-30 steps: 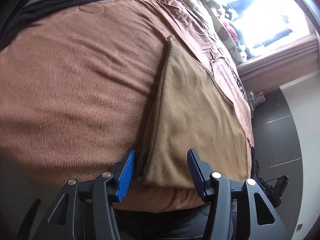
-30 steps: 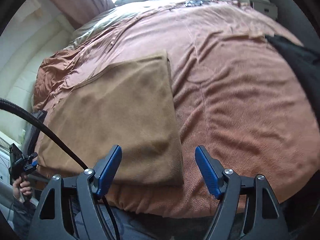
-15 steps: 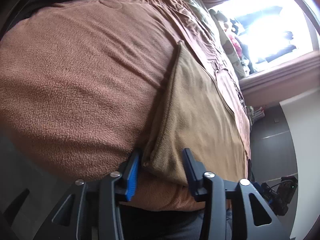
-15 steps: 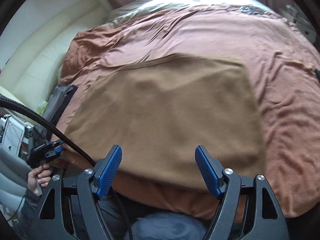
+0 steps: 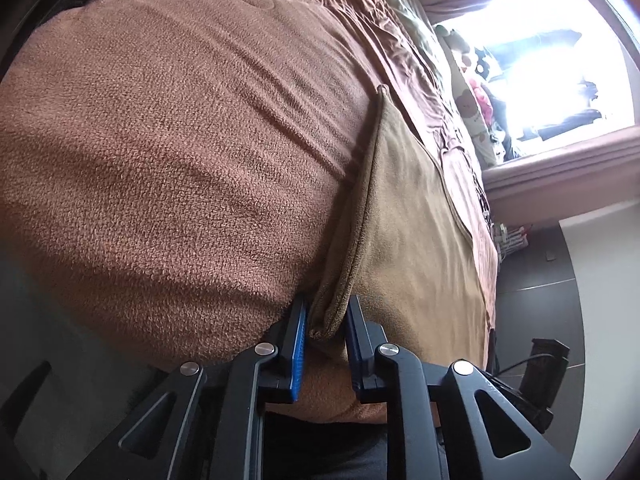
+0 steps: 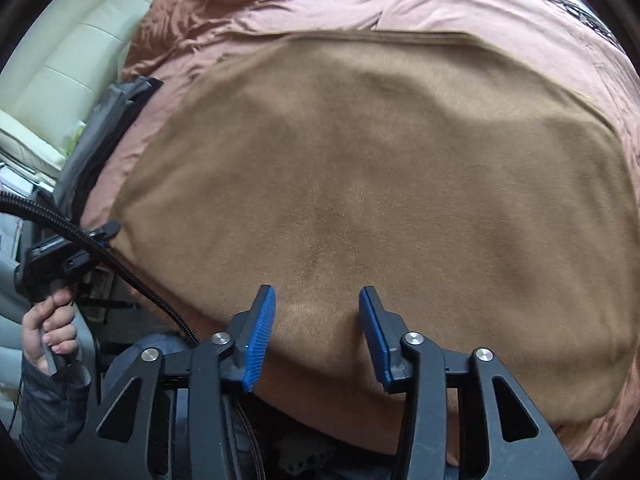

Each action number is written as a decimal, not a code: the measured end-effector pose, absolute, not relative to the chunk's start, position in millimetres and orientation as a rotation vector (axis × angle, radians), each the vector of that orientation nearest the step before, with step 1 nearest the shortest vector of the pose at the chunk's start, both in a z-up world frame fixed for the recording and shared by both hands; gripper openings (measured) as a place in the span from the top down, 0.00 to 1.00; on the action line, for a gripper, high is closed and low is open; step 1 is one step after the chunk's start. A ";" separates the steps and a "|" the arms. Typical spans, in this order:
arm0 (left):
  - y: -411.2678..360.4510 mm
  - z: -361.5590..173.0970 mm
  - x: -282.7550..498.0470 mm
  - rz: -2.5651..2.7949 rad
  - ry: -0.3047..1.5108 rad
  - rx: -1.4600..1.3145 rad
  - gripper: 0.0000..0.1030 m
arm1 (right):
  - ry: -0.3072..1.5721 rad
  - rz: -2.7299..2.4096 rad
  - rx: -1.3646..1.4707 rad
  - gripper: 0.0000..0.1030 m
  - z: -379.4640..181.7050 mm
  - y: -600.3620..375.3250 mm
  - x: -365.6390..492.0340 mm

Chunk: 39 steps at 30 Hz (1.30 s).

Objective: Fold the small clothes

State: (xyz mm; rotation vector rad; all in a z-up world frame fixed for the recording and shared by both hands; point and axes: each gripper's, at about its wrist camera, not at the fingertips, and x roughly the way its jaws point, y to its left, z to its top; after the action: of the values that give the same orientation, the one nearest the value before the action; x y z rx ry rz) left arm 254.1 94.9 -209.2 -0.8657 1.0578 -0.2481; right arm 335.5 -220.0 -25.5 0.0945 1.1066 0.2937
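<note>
A wide bed covered in a rust-brown fleecy blanket [image 5: 168,168] fills the area ahead of the fingers in both views, its far part overlaid by a creased pinkish-brown sheet [image 6: 320,4]. A bright overexposed window [image 5: 552,60] with a pinkish-brown sill lies far ahead and right of the left-wrist fingers, above dark grey floor tiles [image 5: 536,272] and a white wall [image 5: 608,288]. A cream padded headboard [image 6: 68,64] stands ahead and left of the right-wrist fingers.

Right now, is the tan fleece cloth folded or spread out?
Folded: the tan fleece cloth shows doubled layers along its edge, at the corner pinched by the left hand-held gripper.
</note>
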 end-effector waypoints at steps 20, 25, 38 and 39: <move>89.7 -210.5 237.9 -0.136 1.032 -0.963 0.80 | 1.065 0.146 0.078 0.93 -36.4 -208.5 461.8; 91.6 -211.0 234.9 -0.132 1.035 -0.980 0.80 | 1.059 0.132 0.099 0.93 -36.5 -208.8 484.1; 86.9 -203.1 240.1 -0.118 1.067 -0.926 0.91 | 1.091 0.105 0.096 0.93 -30.9 -212.8 540.2; 87.6 -203.8 239.7 -0.121 1.066 -0.930 0.91 | 1.090 0.100 0.098 0.93 -31.9 -213.3 544.4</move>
State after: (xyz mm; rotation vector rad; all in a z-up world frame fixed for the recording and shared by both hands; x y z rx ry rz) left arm 239.7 87.6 -203.8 -0.9305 1.0661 -0.1207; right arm 544.4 -213.3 -31.9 0.0980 1.0898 0.0996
